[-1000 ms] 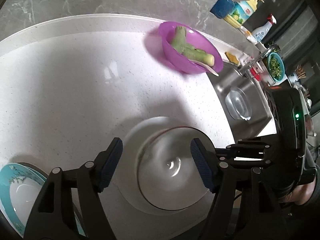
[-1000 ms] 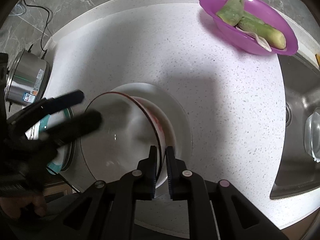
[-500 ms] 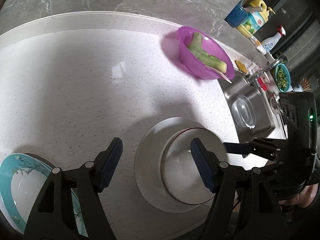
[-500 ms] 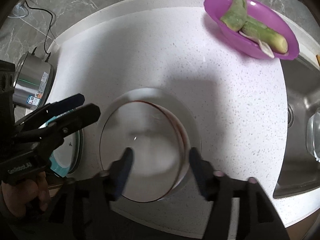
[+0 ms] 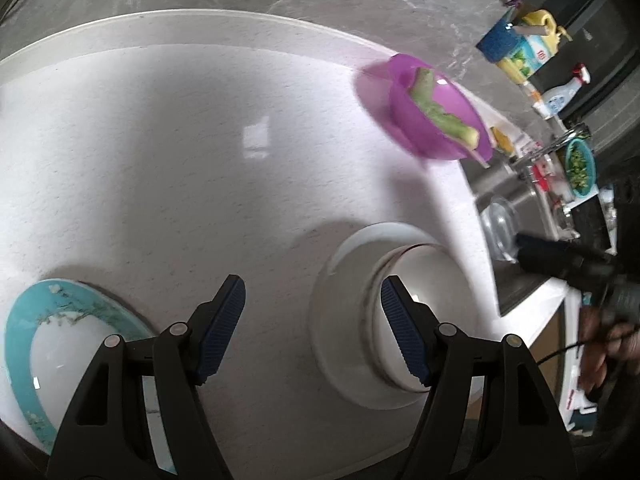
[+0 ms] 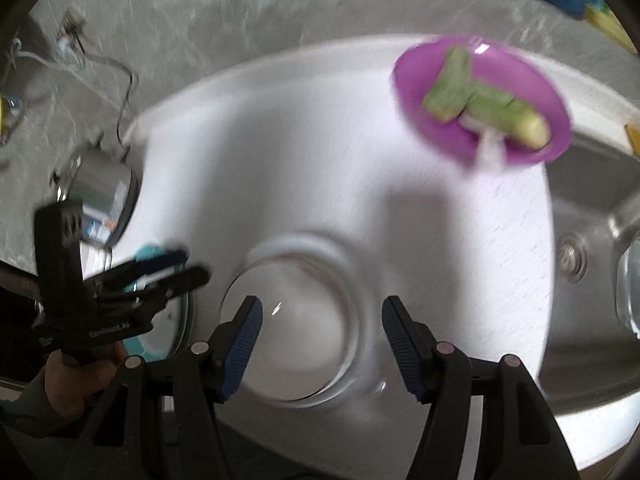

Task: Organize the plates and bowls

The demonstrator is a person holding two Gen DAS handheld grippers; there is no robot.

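Observation:
A clear glass bowl (image 5: 432, 280) with a dark red rim sits inside a white plate (image 5: 340, 320) near the counter's front edge. My left gripper (image 5: 314, 330) hangs open above the bare counter between that plate and a teal-rimmed plate (image 5: 24, 340) at the lower left. In the right wrist view, my right gripper (image 6: 322, 340) stands open above the glass bowl (image 6: 304, 320), its pads clear of the rim. The left gripper (image 6: 194, 265) covers part of the teal-rimmed plate (image 6: 138, 350) there. The right gripper (image 5: 528, 250) shows at the right edge of the left wrist view.
A purple bowl (image 5: 436, 120) holding green vegetable pieces stands at the back right. A steel sink (image 6: 592, 260) with a clear glass dish (image 5: 500, 224) lies to the right. A metal pot (image 6: 104, 196) stands off the counter's left. Bottles crowd the far right corner.
My right gripper let go of the glass bowl's rim, opened wide and rose. The bowl now rests level in the white plate. My left gripper shifted left, toward the teal-rimmed plate.

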